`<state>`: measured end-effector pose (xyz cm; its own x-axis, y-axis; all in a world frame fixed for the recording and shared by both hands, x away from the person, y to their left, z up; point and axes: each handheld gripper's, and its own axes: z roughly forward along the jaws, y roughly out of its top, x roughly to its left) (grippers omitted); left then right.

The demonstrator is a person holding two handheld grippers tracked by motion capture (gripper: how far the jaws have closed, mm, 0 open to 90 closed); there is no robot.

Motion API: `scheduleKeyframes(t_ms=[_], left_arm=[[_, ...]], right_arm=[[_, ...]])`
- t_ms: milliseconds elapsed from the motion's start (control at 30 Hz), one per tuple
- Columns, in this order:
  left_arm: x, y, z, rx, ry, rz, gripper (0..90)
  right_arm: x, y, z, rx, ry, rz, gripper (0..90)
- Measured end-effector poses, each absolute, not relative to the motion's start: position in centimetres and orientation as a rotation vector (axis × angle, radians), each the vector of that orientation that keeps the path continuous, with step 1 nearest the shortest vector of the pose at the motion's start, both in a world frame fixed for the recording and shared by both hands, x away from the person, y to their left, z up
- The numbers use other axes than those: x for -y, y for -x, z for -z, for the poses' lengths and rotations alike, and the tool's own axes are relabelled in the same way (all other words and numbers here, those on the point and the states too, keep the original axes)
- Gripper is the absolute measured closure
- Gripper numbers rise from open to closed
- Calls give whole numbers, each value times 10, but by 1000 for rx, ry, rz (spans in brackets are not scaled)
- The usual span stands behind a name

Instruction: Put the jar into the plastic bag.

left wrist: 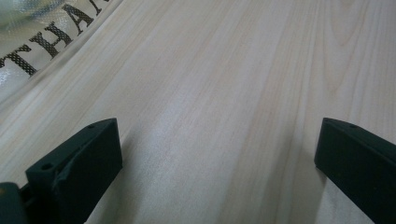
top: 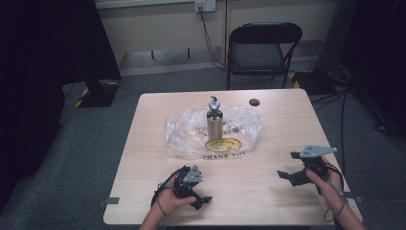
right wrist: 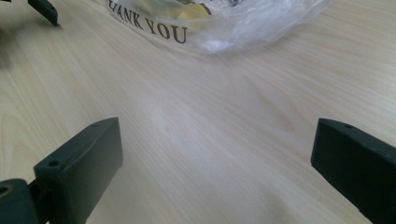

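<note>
A steel bottle point(top: 214, 123) with a spout top stands upright on a crumpled clear plastic bag point(top: 213, 129) printed "THANK YOU" at the table's middle. My left gripper point(top: 197, 188) is held low over the front of the table point(top: 143, 158), open and empty. In the left gripper view its jaws point(left wrist: 217, 140) stand wide over bare wood, with the bag's edge point(left wrist: 28, 32) at the top left. My right gripper point(top: 288, 165) is at the front right, also open and empty. In the right gripper view point(right wrist: 217, 140) it faces the bag point(right wrist: 224, 18), and the left gripper's jaw tip point(right wrist: 44, 10) shows far off.
A black folding chair point(top: 263, 48) stands beyond the table's far edge. A small black round hole point(top: 254, 102) sits near the table's back right. Grey tape tabs point(top: 112, 201) mark the front corners. Cables run across the floor at the right point(top: 342, 110).
</note>
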<state>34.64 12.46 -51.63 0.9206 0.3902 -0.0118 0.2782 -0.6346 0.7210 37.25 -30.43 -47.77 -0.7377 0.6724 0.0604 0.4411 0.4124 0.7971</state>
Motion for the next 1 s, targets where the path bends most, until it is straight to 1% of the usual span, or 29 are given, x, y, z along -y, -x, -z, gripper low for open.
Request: scheduleKeyframes(t_ms=[633,1000], left_arm=[[-125,-346,516,-472,-2296,-185,0],[-125,-346,516,-472,-2296,-185,0]], right_arm=[[321,-359,495,-2399,-1025,-1201,14],[330,-353,497,-2390,-1045,-1188,13]])
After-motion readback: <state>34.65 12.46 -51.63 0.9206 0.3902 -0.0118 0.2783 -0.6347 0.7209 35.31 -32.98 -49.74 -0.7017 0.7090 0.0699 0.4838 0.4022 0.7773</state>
